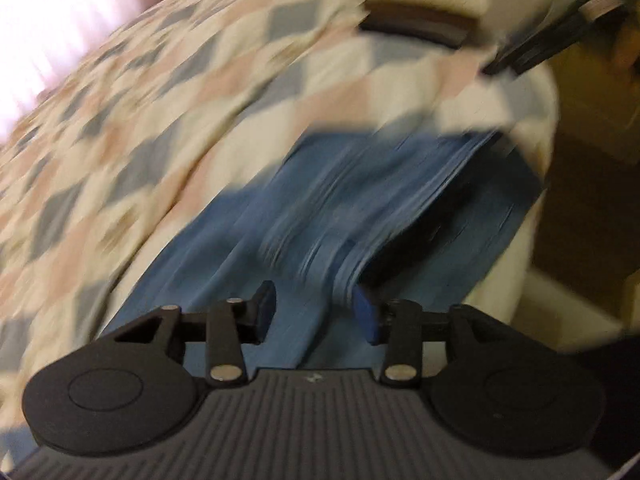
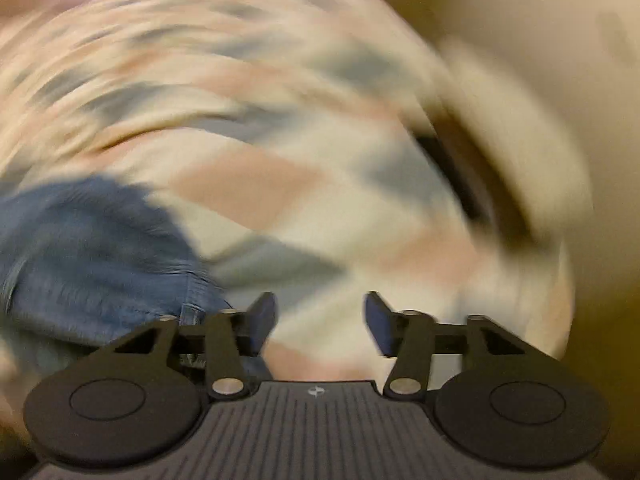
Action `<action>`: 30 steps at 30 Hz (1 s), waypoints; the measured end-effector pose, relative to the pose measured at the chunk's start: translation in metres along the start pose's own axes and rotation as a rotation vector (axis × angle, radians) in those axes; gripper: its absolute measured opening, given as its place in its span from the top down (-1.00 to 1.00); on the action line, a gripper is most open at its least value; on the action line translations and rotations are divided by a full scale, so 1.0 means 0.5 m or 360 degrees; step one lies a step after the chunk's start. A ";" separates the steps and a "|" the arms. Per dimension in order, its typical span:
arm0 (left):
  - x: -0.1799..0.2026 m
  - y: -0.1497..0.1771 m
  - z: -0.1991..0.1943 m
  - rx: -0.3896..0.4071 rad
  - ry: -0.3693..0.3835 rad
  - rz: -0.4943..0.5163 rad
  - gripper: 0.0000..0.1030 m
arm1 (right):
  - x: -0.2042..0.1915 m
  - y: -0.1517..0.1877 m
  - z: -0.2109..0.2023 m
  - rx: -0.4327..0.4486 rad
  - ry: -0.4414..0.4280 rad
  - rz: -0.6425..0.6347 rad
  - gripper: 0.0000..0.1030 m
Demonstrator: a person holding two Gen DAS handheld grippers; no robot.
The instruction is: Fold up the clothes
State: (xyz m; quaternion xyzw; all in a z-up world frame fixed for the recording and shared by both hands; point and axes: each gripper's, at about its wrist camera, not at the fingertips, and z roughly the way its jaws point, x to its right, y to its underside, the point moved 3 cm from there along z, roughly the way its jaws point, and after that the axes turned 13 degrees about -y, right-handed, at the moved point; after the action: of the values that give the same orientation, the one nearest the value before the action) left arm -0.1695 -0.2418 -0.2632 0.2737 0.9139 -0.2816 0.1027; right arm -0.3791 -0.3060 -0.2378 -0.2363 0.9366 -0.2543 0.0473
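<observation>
We find the jeans (image 1: 320, 216) spread lengthwise on the quilt (image 1: 140, 100), legs side by side (fold stage unclear, blurred). Left gripper (image 1: 316, 312) and right gripper (image 2: 320, 320) gape, holding nothing.

A bed (image 1: 132, 92) with a checked quilt carries blue jeans (image 1: 320, 200) and folded clothes (image 1: 420, 4).

blue denim jeans (image 1: 320, 208), matt
</observation>
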 end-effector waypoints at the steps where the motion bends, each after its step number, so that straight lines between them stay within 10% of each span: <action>1: -0.022 0.039 -0.007 -0.0040 -0.0022 0.0033 0.26 | -0.061 -0.002 -0.009 0.0044 -0.0062 -0.0214 -0.30; 8: -0.167 0.241 0.007 -0.0220 -0.0250 0.0088 0.11 | -0.418 0.015 0.043 0.0131 -0.0311 -0.1290 -0.32; 15: -0.260 0.430 0.113 -0.0248 -0.0540 0.0477 0.12 | -0.470 0.095 0.214 -0.0070 0.0344 -0.2004 -0.28; 21: -0.311 0.533 0.196 -0.0195 -0.0621 0.0760 0.30 | -0.368 0.050 0.232 -0.0157 0.0588 -0.1626 0.60; 23: -0.325 0.543 0.203 -0.0164 -0.0612 0.0789 0.71 | -0.333 0.025 0.225 -0.0179 0.0589 -0.1430 1.00; 30: -0.379 0.510 0.168 -0.0106 -0.0511 0.0748 0.78 | -0.231 -0.049 0.207 -0.0220 0.0597 -0.0922 1.00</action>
State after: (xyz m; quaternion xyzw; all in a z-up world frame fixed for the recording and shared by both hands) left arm 0.1327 -0.1975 -0.3844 0.4265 0.8062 -0.2598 0.3174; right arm -0.2450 -0.3177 -0.3188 -0.4441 0.8381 -0.2321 -0.2158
